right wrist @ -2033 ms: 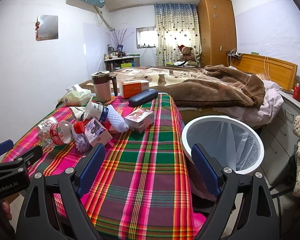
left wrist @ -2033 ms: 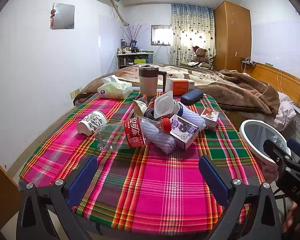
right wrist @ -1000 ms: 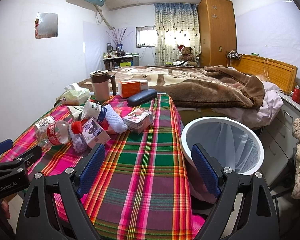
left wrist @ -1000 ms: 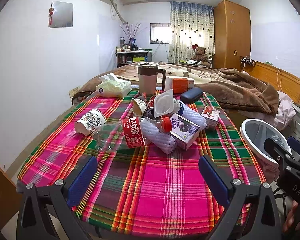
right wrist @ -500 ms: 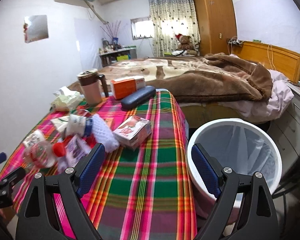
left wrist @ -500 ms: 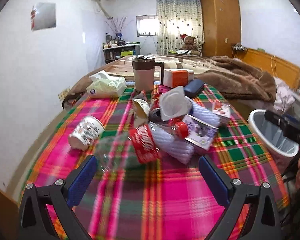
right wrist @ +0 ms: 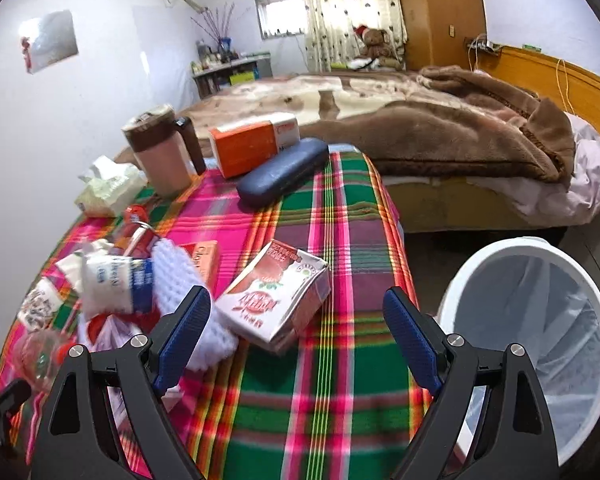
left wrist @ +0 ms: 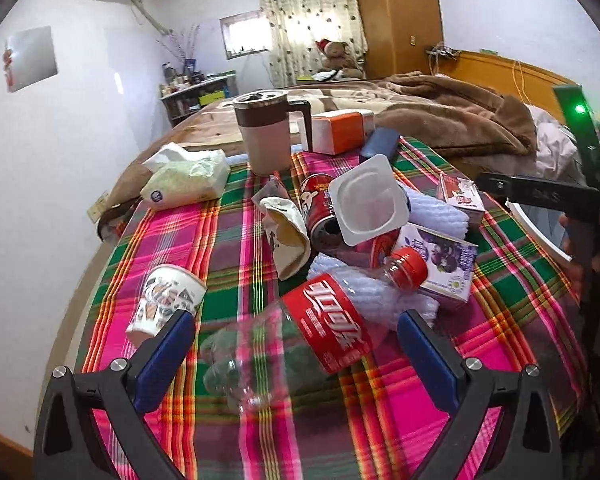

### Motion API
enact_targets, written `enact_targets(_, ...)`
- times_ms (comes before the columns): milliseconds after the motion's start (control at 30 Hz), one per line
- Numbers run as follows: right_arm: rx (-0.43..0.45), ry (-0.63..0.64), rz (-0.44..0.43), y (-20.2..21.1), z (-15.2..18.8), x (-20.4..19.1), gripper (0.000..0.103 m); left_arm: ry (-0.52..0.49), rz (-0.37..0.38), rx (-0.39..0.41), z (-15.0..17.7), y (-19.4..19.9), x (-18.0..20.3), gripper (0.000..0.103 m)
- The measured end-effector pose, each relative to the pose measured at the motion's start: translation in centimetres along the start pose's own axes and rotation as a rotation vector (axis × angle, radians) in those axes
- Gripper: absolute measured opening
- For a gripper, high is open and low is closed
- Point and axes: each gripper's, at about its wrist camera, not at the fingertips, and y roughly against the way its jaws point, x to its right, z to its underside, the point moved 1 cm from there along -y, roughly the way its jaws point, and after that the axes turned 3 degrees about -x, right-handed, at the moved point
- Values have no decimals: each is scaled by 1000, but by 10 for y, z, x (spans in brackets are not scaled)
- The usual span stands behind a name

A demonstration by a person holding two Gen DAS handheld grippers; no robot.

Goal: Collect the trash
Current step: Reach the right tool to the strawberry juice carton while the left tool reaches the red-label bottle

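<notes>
A heap of trash lies on the plaid table. An empty clear bottle (left wrist: 300, 336) with a red label and red cap lies between the fingers of my open left gripper (left wrist: 296, 340). Around it are a paper cup (left wrist: 164, 300), white foam netting (left wrist: 364, 292), a purple carton (left wrist: 444, 268), a red can (left wrist: 320, 208) and a white plastic tub (left wrist: 368, 200). My right gripper (right wrist: 296, 328) is open just above a strawberry milk carton (right wrist: 276, 296). A white bin (right wrist: 540, 320) with a clear liner stands off the table's right edge.
At the table's far end stand a lidded mug (left wrist: 264, 136), an orange box (left wrist: 340, 130), a dark glasses case (right wrist: 282, 172) and a tissue pack (left wrist: 184, 180). A bed with a brown blanket (right wrist: 460, 128) lies beyond. A white wall (left wrist: 40, 160) runs along the left.
Both grippers have moved forward and down over the table. The bottle now sits between my left fingers, and the strawberry carton is close under my right gripper. Nothing has been picked up.
</notes>
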Motion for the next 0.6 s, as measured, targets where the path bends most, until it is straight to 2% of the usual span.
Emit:
enact_targets(167,-55,-43,-6,-21,-8,1,90,-10,48,-75,0,-24,-5,103)
enact_targets(333,-103,-85,-28,-39,-15,1,90,-51,41,-83,3,-29,0,102)
enact_targets(500,-146,-48,7,-52,-17,-11,90,-46,61,-86,2,-28,4,99)
enact_targets(600,-173,-21,23,-56,-15,-13,90,-34,124,-119,5,-27,7,95)
